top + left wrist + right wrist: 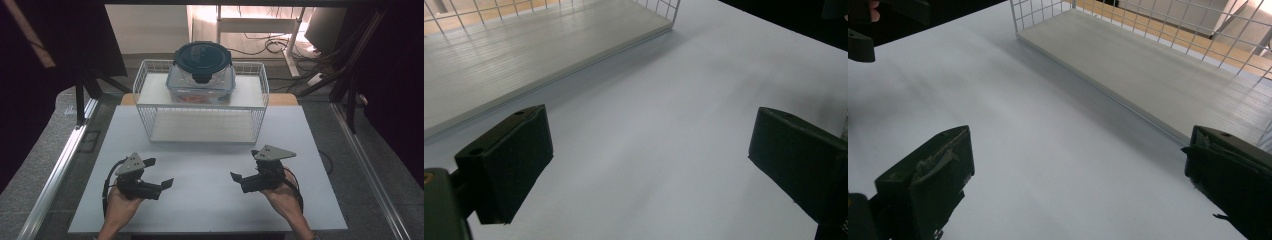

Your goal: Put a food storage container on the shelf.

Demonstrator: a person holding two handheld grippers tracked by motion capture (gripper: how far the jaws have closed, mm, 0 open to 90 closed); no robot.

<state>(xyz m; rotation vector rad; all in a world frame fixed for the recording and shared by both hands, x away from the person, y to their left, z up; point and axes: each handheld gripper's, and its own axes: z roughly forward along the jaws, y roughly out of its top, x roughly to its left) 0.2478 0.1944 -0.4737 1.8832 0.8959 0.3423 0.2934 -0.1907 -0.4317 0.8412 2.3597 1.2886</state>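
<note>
A white wire rack (145, 107) with two shelves stands at the back middle of the white table (205, 210). On its top shelf sits a clear lidded container (201, 82) with a dark round lid (202, 56); something orange shows low inside it. My left gripper (159, 172) rests near the table's front left, open, with nothing between its jaws. My right gripper (245, 164) mirrors it at the front right, also open. In the left gripper view, the left gripper (649, 160) faces bare table beside the rack's lower shelf (524, 50). The right gripper (1078, 175) faces that lower shelf (1158, 65).
A metal rail (60, 165) runs along the table's left side and another (370, 170) along the right. Dark curtains hang at both sides. Behind the rack are desk legs and cables (280, 45) on the floor. The left gripper (863, 30) shows far off in the right gripper view.
</note>
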